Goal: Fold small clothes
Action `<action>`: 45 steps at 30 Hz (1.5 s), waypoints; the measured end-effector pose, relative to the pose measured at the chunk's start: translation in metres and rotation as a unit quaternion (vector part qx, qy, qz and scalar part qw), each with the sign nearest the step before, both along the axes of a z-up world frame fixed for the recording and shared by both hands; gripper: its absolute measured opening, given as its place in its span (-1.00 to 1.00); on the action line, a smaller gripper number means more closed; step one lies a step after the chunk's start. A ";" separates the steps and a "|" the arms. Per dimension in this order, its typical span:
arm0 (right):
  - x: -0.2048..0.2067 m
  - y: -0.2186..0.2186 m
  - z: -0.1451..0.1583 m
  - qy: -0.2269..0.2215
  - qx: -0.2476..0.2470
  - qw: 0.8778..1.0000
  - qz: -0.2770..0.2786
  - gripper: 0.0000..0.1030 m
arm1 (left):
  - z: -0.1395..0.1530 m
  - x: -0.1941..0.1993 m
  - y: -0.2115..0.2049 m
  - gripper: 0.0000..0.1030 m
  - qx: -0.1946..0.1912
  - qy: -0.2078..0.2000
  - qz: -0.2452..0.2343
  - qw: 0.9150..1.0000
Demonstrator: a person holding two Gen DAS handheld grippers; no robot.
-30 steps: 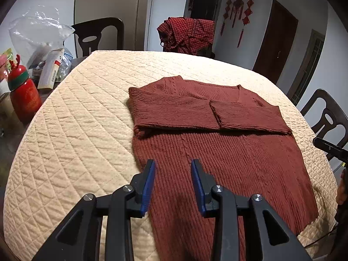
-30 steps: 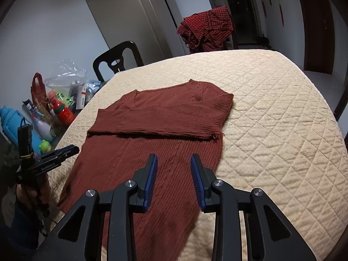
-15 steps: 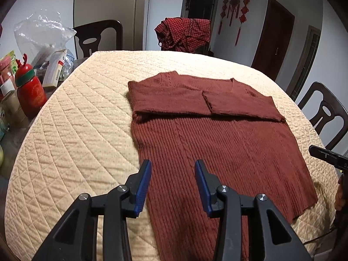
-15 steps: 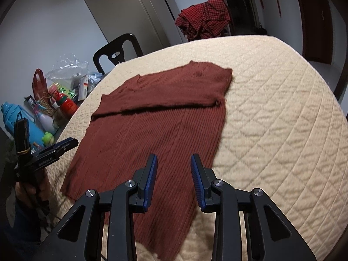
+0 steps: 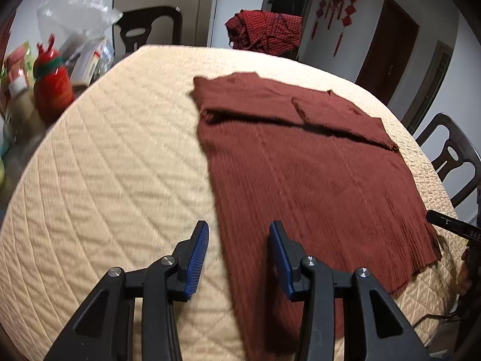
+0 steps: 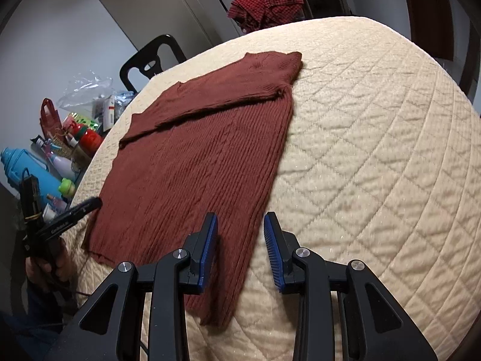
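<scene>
A rust-red ribbed sweater (image 5: 300,174) lies flat on the quilted beige table cover (image 5: 114,162), both sleeves folded across its chest. It also shows in the right wrist view (image 6: 195,162). My left gripper (image 5: 239,252) is open and empty above the sweater's near left hem corner. My right gripper (image 6: 240,240) is open and empty above the near right hem corner. The other gripper's tip shows at the right edge of the left wrist view (image 5: 451,228) and at the left in the right wrist view (image 6: 72,213).
Bottles, bags and boxes (image 5: 51,75) crowd the table's left side, seen also in the right wrist view (image 6: 66,138). A red checked cloth (image 5: 264,33) hangs on a far chair. Dark chairs stand at the back left (image 5: 150,27) and right (image 5: 451,156).
Both grippers have pulled back toward the near table edge and now hover over the sweater's hem corners. The left view has shifted left. The sweater has not moved.
</scene>
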State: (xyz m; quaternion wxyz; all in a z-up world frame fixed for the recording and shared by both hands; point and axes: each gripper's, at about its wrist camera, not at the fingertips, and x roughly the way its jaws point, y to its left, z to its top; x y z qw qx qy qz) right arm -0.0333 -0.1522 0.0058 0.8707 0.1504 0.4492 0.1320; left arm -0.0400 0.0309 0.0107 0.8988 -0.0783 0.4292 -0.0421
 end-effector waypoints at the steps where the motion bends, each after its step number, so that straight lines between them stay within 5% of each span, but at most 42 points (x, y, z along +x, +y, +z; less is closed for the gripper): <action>1: -0.002 0.000 0.000 0.002 0.003 1.000 0.001 -0.36 | 0.001 -0.004 0.001 -0.13 -0.002 -0.005 0.000 1.000; 11: -0.023 0.008 -0.003 0.019 0.050 0.998 0.035 -0.36 | 0.000 -0.031 -0.007 -0.13 -0.054 0.002 -0.018 0.998; 16: -0.030 0.004 -0.007 0.033 0.092 0.995 0.037 -0.36 | -0.003 -0.042 0.005 -0.14 -0.123 0.003 -0.014 0.992; 24: -0.022 0.003 -0.012 0.039 0.131 0.990 0.033 -0.51 | -0.004 -0.037 0.003 -0.14 -0.140 0.005 -0.012 0.990; 27: -0.020 0.004 -0.014 0.041 0.128 0.991 0.028 -0.79 | -0.005 -0.037 0.006 -0.32 -0.146 0.008 -0.006 0.989; 29: -0.019 0.004 -0.015 0.040 0.125 0.991 0.028 -0.84 | -0.009 -0.037 0.009 -0.70 -0.169 0.020 -0.007 0.985; 31: -0.019 0.004 -0.015 0.037 0.126 0.991 0.028 -0.85 | -0.013 -0.037 0.009 -0.77 -0.179 0.024 -0.004 0.984; 45: -0.057 -0.017 0.055 -0.103 0.170 0.979 0.041 -0.89 | 0.058 -0.059 0.032 -0.86 -0.194 -0.101 -0.018 0.976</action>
